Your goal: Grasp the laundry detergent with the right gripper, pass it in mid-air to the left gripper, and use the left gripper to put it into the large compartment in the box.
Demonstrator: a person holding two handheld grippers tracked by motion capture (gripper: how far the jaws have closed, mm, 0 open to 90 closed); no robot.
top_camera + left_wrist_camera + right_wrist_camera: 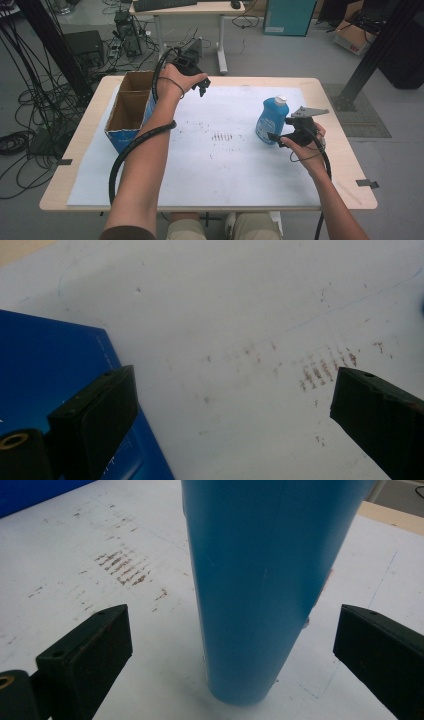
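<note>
The blue bottle, upright at the right of the white sheet, could be tipped if one jaw is pushed against it first. The right gripper is held wide apart around it, untouching. The left gripper is spread empty beside the cardboard box.

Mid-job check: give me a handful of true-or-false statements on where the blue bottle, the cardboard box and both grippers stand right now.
1. The blue plastic bottle with a white cap stands upright on the white table sheet. True.
2. The right gripper is clamped on the bottle. False: its jaws stand wide open on either side, touching nothing.
3. The left gripper holds nothing, jaws open. True.
4. The open cardboard box with blue sides sits at the table's right edge. False: it sits at the left.
5. The bottle lies inside the box. False: it stands apart on the sheet.
</note>
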